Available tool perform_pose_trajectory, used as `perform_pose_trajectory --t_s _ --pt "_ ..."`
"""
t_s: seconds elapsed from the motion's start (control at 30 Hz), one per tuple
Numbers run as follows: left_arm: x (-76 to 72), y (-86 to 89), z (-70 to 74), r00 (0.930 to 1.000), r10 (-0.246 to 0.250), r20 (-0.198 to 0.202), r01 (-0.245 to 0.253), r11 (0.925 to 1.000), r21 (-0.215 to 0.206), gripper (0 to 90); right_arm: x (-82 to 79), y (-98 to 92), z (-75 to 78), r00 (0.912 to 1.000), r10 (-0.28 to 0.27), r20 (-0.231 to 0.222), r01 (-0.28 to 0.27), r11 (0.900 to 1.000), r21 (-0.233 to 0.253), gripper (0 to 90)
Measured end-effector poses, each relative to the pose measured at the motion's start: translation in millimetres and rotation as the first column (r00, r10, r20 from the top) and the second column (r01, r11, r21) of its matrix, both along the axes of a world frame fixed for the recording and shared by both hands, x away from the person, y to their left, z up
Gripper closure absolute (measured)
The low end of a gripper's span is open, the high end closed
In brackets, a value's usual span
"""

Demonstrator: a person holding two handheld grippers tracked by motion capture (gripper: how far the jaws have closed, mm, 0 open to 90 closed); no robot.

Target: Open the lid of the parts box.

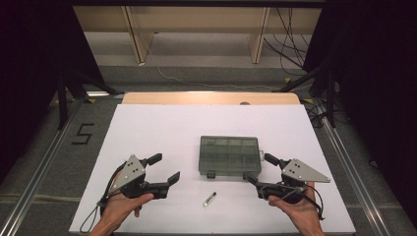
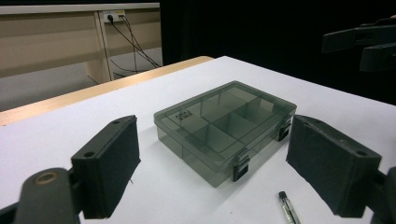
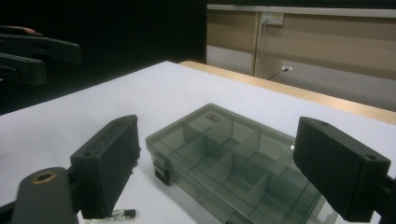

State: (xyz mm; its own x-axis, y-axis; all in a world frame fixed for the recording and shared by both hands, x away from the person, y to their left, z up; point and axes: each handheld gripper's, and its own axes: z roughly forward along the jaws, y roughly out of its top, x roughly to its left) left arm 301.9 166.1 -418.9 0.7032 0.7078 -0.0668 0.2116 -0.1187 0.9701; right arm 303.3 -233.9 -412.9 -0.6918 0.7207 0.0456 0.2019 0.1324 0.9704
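Note:
A closed, smoky-grey compartment box (image 1: 229, 156) lies flat in the middle of the white table top (image 1: 147, 128), its two black latches facing the person. A small clear tube with a dark cap (image 1: 210, 198) lies just in front of it. My left gripper (image 1: 164, 168) is open, left of the box and angled toward it. My right gripper (image 1: 260, 169) is open beside the box's right front corner. In the left gripper view, the box (image 2: 224, 126) and tube (image 2: 288, 207) lie ahead of the spread jaws. The right gripper view shows the box (image 3: 233, 163) close ahead and the tube (image 3: 119, 213) at lower left.
The white top rests on a wooden table whose far edge (image 1: 211, 97) shows. Dark floor, metal rails and stand legs surround it, with cables (image 1: 290, 44) and wooden furniture legs beyond. A "5" mark (image 1: 82, 133) is on the floor at left.

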Motion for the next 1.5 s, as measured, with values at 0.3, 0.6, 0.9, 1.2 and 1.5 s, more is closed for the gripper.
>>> perform_pose_trajectory --t_s 0.3,0.6,0.9,1.2,1.5 --pt "2.6 2.0 -0.8 0.9997 0.022 -0.012 -0.022 0.9997 -0.006 16.7 3.2 -12.2 2.1 0.9996 -0.025 -0.011 0.024 0.998 -0.065 16.1" --pt "16.7 -12.1 -7.5 0.9993 0.02 -0.033 -0.019 0.9994 0.029 17.4 25.9 -38.1 -7.3 0.9971 -0.052 -0.056 0.049 0.997 -0.056 17.9" --pt "27.3 -29.1 -14.4 0.9989 -0.024 -0.04 0.027 0.9963 0.081 21.4 39.5 -48.9 -13.2 0.9936 -0.068 -0.09 0.054 0.987 -0.15 18.1" --pt "49.6 -35.8 -26.0 0.9972 -0.024 -0.071 0.034 0.9893 0.142 23.4 52.2 -58.4 -22.9 0.9945 -0.038 -0.097 0.014 0.973 -0.23 27.6" --pt "69.4 -37.5 -39.3 0.9943 -0.016 -0.105 0.036 0.982 0.186 39.3 59.0 -63.3 -28.6 0.994 0.016 -0.108 -0.051 0.945 -0.322 46.7"
